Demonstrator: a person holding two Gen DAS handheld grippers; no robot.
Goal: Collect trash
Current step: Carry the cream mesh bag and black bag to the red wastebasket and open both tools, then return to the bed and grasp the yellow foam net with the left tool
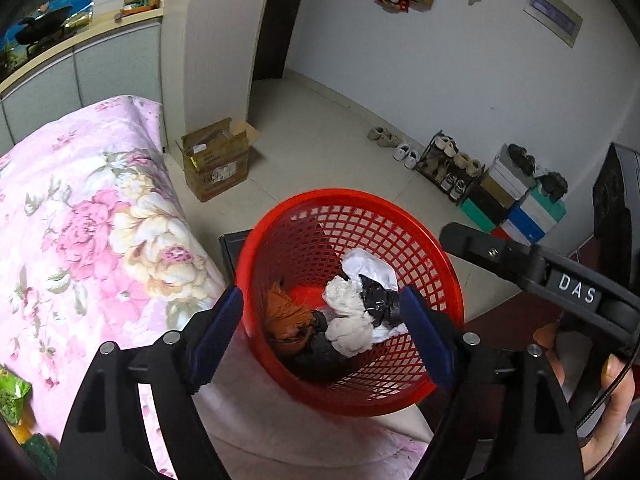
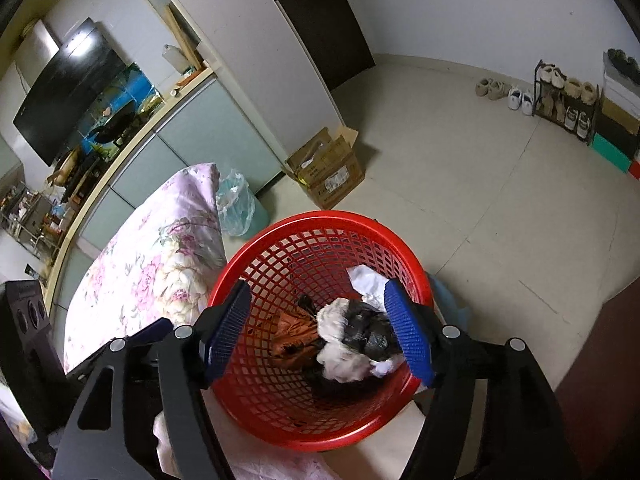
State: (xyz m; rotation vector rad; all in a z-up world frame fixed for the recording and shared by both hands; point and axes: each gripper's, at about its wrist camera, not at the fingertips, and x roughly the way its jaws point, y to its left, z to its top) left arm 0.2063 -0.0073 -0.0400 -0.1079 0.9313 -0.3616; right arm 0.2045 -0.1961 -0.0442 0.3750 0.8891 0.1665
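Note:
A red mesh basket (image 1: pixel 416 236) stands on the floor by the bed and also shows in the right wrist view (image 2: pixel 304 232). It holds crumpled white paper (image 1: pixel 348 328), a black wrapper (image 1: pixel 380 300) and an orange wrapper (image 1: pixel 284 316); the same trash shows in the right wrist view (image 2: pixel 340 344). My left gripper (image 1: pixel 324 336) is open and empty above the basket. My right gripper (image 2: pixel 320 336) is open and empty above the basket too, and its body shows at the right of the left wrist view (image 1: pixel 576 288).
A bed with a pink floral cover (image 1: pixel 80 232) lies left of the basket. A cardboard box (image 1: pixel 216 160) stands on the tiled floor beyond. A shoe rack (image 1: pixel 448 164) and coloured boxes (image 1: pixel 516 204) line the far wall. A bin with a blue bag (image 2: pixel 236 204) stands behind the bed.

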